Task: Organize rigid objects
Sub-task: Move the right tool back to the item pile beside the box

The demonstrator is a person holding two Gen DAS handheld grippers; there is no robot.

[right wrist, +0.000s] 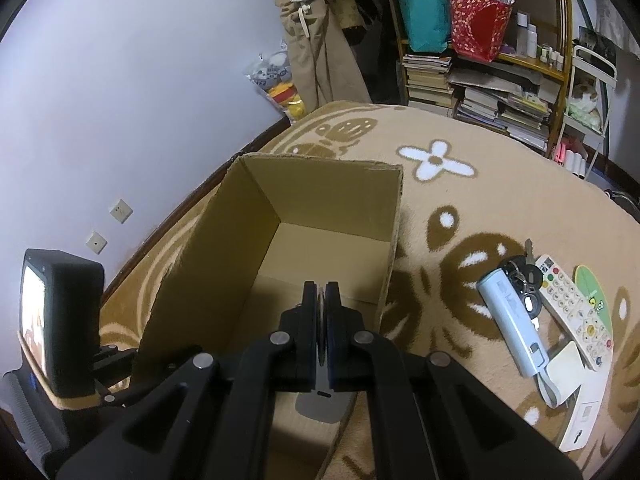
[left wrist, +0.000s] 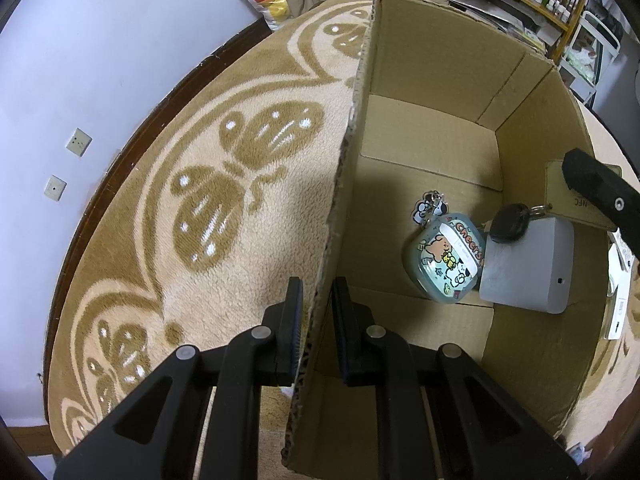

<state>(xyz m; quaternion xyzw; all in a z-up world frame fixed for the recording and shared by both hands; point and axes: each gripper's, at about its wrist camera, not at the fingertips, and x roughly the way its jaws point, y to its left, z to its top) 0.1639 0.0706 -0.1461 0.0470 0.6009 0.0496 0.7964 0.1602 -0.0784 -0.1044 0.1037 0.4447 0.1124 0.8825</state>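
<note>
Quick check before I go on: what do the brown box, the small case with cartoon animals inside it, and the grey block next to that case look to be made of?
Brown open-top box: corrugated cardboard, matt; fluting shows along its cut edge. Cartoon-printed case: probably soft translucent plastic or silicone, glossy, with highlights on rounded corners. Grey rounded block: likely hard plastic, matt and smooth; metal cannot be ruled out.

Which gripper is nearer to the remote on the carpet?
Right. The right gripper hangs over the box, with the remote on its right; the left gripper clamps the box's far wall.
</note>
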